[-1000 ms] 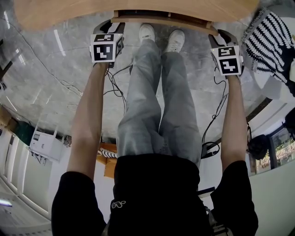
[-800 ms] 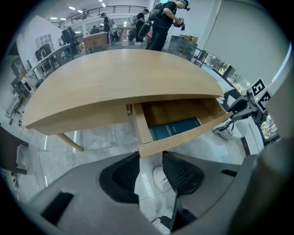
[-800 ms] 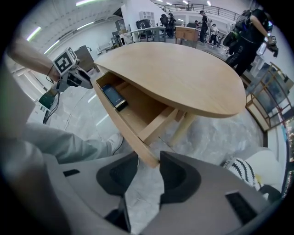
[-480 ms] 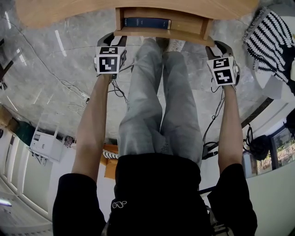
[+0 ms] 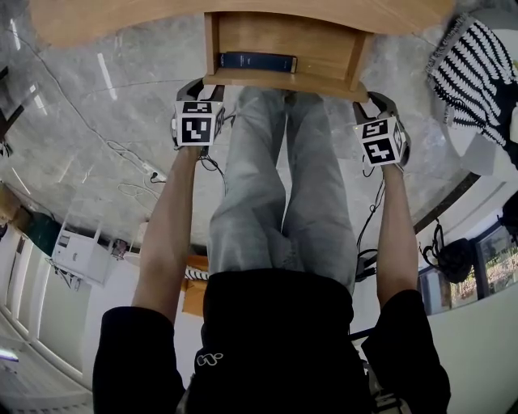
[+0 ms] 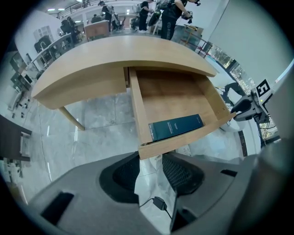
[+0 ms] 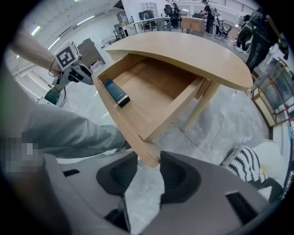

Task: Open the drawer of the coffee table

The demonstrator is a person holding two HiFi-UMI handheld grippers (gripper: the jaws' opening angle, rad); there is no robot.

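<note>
Drawer (image 5: 316, 44) further out; front corners btwn both jaws

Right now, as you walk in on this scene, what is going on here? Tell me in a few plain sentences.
A standing person holds a gripper in each hand at a wooden coffee table. The left gripper is closed on one front corner of the drawer, and the right gripper on the other corner. The drawer stands well open. A dark book lies inside it, close to the front, on the left gripper's side.
</note>
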